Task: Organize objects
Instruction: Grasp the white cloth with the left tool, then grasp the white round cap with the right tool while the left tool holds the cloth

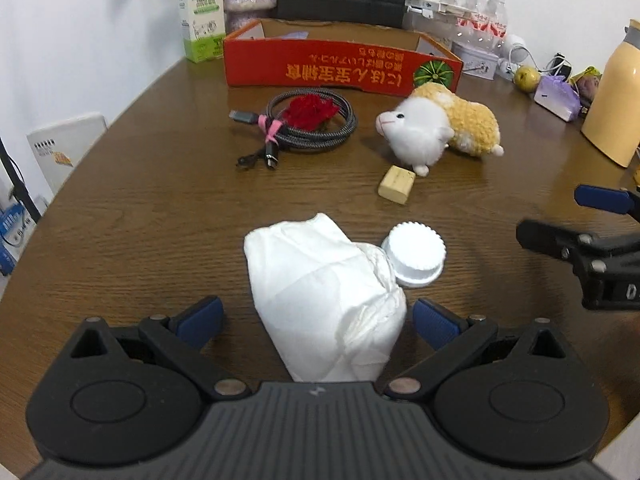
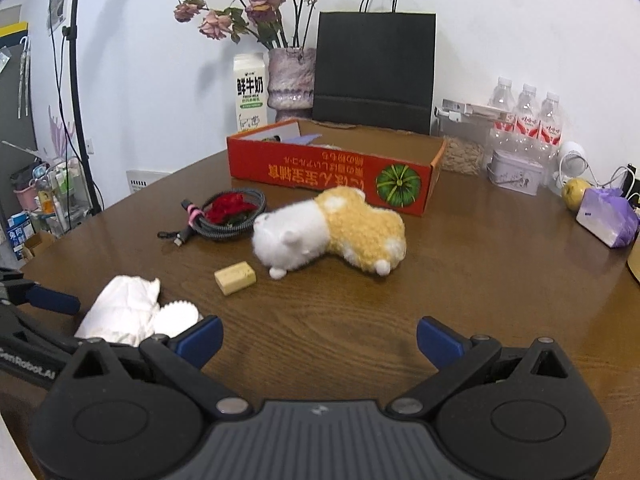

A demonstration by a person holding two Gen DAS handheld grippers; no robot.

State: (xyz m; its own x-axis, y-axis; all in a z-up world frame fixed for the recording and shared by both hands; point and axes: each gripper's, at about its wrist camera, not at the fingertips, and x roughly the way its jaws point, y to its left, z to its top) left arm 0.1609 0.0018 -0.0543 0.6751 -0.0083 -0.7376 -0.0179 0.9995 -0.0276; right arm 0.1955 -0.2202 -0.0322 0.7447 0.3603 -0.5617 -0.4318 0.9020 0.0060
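Observation:
A crumpled white tissue [image 1: 324,300] lies on the brown table between the open fingers of my left gripper [image 1: 318,320], which do not touch it. A white ribbed cap [image 1: 416,254] sits against its right side. Beyond lie a pale yellow block [image 1: 397,184], a white and yellow plush sheep [image 1: 440,126] and a coiled cable [image 1: 308,124] with a red flower [image 1: 310,110] in it. An open red cardboard box [image 1: 340,66] stands behind. My right gripper [image 2: 319,340] is open and empty over bare table; the tissue [image 2: 120,312], block [image 2: 235,278] and sheep [image 2: 332,234] lie ahead.
A milk carton [image 1: 202,12], a vase and a black paper bag [image 2: 374,76] stand behind the box. Water bottles [image 2: 528,120], a tin, a fruit [image 2: 576,194], a purple pack [image 2: 608,222] and a yellow flask [image 1: 616,96] line the right side. The table edge curves at left.

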